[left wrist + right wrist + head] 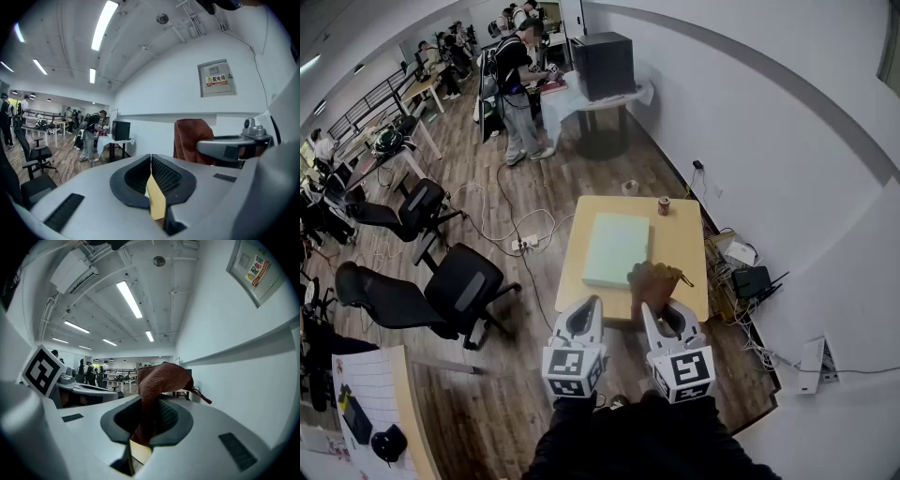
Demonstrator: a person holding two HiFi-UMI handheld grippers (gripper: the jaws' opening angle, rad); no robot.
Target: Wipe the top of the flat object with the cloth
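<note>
Cloth [654, 281] clamped in right gripper [652, 307] by flat object [617, 247] near edge; left gripper [589, 305] closed, empty; table [684, 251] bare rightward.

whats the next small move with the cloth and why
Probably ease the right hand-held gripper forward and down toward the green flat pad: its jaws are shut on the brown cloth, which in the head view shows beside the pad's near right corner, not on its top.
</note>
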